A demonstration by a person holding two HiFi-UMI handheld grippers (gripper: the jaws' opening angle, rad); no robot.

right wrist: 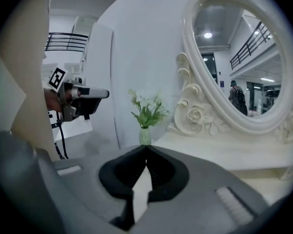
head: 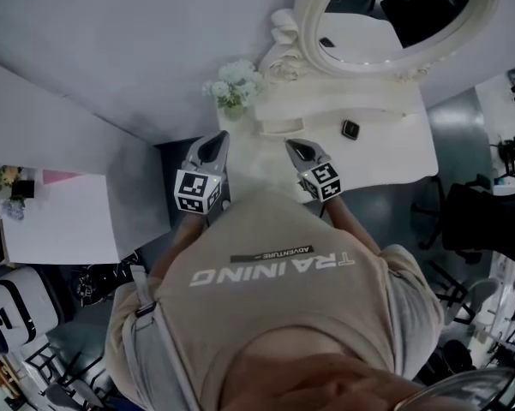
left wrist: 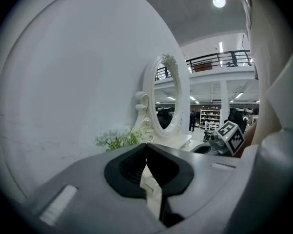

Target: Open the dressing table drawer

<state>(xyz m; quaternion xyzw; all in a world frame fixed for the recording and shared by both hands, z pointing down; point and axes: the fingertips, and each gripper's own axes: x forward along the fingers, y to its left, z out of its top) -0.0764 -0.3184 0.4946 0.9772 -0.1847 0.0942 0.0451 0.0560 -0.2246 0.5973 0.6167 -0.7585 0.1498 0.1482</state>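
The head view is kept dim and grey; both gripper views are bent by fisheye, corners blacked out, glare thrown by a ceiling lamp [left wrist: 218, 2].

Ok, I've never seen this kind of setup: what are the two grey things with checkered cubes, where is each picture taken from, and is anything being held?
There is no robot here. A person holds a two-jaw tool in each hand: the left gripper and the right gripper. The marker cubes are part of them. The head view comes from a camera on the person's head, looking steeply down over their chest. The left gripper view and right gripper view come from cameras riding on each gripper, looking along its jaws. Ahead stands a white dressing table with an oval mirror, a vase of white flowers and a small black object on top. Both grippers are shut with nothing between the jaws, and they touch nothing. No drawer front can be made out.
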